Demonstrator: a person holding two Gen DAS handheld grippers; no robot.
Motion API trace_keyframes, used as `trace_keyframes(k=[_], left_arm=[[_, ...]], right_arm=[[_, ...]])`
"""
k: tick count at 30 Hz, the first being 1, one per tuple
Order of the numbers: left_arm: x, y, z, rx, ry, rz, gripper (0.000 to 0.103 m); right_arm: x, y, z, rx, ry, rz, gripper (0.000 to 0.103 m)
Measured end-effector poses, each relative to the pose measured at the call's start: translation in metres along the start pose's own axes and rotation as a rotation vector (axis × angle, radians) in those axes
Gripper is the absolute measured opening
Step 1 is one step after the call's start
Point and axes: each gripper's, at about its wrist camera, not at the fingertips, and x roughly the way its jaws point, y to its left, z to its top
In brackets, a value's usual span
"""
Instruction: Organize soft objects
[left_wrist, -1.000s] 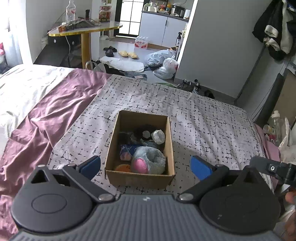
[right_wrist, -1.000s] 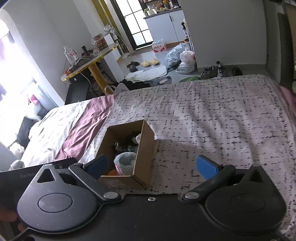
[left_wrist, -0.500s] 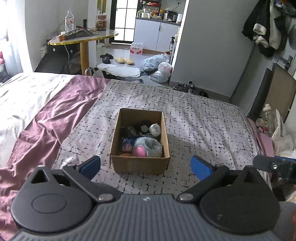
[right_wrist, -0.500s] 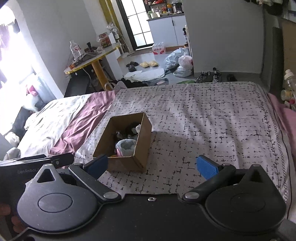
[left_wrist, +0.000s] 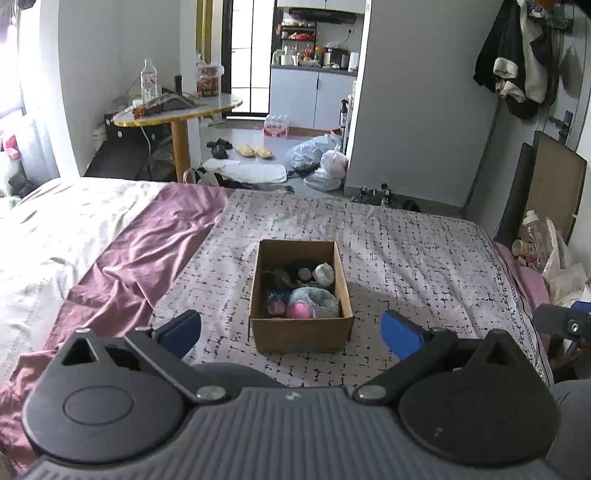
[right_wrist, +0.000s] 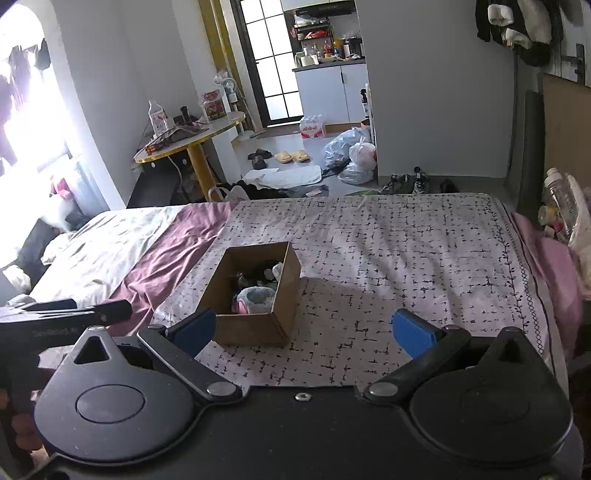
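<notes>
The left gripper (left_wrist: 291, 330) hangs above the near edge of the bed with its blue-padded fingers (left_wrist: 400, 334) spread wide and nothing between them. Straight ahead of it, just past the fingertips and centred in the gap, the cardboard box (left_wrist: 301, 334) sits on the patterned bedsheet (left_wrist: 424, 258), open at the top. Inside the box lie the soft objects: nearest the tool, a grey-blue fluffy item (left_wrist: 319, 299) with a pink ball (left_wrist: 301, 309) tucked against its left side; to the left of these a dark blue and pink piece (left_wrist: 275, 299); farther back a pale rolled bundle (left_wrist: 323, 273) on the right and several dark items (left_wrist: 286, 275) that are too shadowed to tell apart. The contents stay below the rim.

The right gripper (right_wrist: 303, 328) is likewise spread, its fingers (right_wrist: 412, 332) empty. From this tool the cardboard box (right_wrist: 255, 326) lies ahead and to the left, its near left corner just behind the left fingertip; the fluffy item (right_wrist: 256, 295) and a sliver of pink (right_wrist: 238, 306) show over the near wall. Ahead and to the right of this tool the patterned bedsheet (right_wrist: 424, 258) runs out flat.

Left of both tools a purple cover (left_wrist: 147, 251) lies rumpled beside the sheet, touching its edge, with white bedding (left_wrist: 55, 229) beyond it. At the far left of the right wrist view, part of the other gripper's black body (right_wrist: 66, 312) shows.
</notes>
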Motion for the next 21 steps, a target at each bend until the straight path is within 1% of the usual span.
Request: trace_keyframes(k=[4,8,13,18,21], left_arm=[[-0.011,0.000,-0.001,0.020,-0.014,-0.009,0.103],[-0.018,0.001,-0.003,0.015,-0.011,-0.032,0.103],[-0.025,0.000,-0.004,0.026,-0.020,-0.033,0.103],[-0.031,0.004,-0.001,-0.018,-0.023,-0.048,0.103],[-0.034,0.007,0.001,-0.025,-0.028,-0.047,0.103]], right_arm=[[-0.008,0.006,-0.002,-0.019,-0.021,-0.007,0.103],[-0.017,0.010,-0.002,-0.022,-0.033,-0.007,0.103],[-0.025,0.015,-0.003,-0.038,-0.041,-0.028,0.103],[-0.028,0.017,-0.003,-0.036,-0.048,-0.026,0.103],[-0.029,0.019,-0.002,-0.038,-0.048,-0.027,0.103]])
